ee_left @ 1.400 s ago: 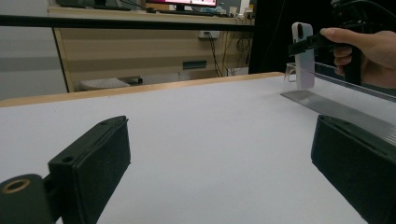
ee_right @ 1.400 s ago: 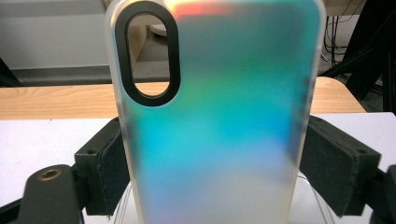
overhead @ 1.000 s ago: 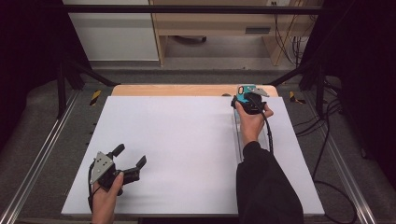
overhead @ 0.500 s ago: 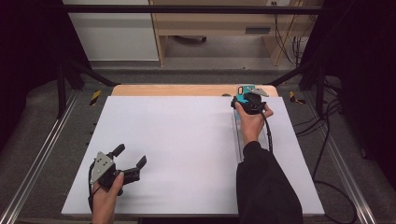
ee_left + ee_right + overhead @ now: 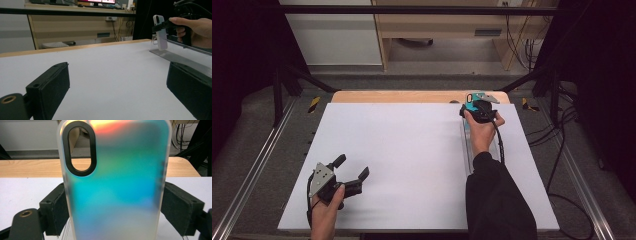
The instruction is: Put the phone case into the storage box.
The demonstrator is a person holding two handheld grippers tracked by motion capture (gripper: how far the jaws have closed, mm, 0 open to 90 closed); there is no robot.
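Far right on desk (image 5: 412, 150): right tongs (image 5: 113, 205) pinching phone case (image 5: 115, 182) by both long edges, pads flat against its sides. Case upright, iridescent teal, frosted rim, black oval camera cutout at top; same case visible at (image 5: 472, 104) and (image 5: 160, 32). Held just above far end of clear acrylic stand (image 5: 180, 58), a long ribbed strip running near-to-far along right side of desk. Cannot tell if bottom edge of case touches stand or hangs just clear of it.

Near left: left tongs (image 5: 351, 167) spread wide, nothing between them, resting low over white desk surface, well apart from case and stand. Left hand (image 5: 326, 212) just gripping the handle, idle.

Progress, judged from layout: grasp done and firm, case squared up and vertical over stand. Remaining: lower or seat case into a stand groove (or lift it clear, direction not readable here), then release. Left side likely not needed unless stand shifts.

Risk: stand is light and transparent, could slide if case is pushed sideways. Slippery case, narrow pad contact near lower half, could pivot.
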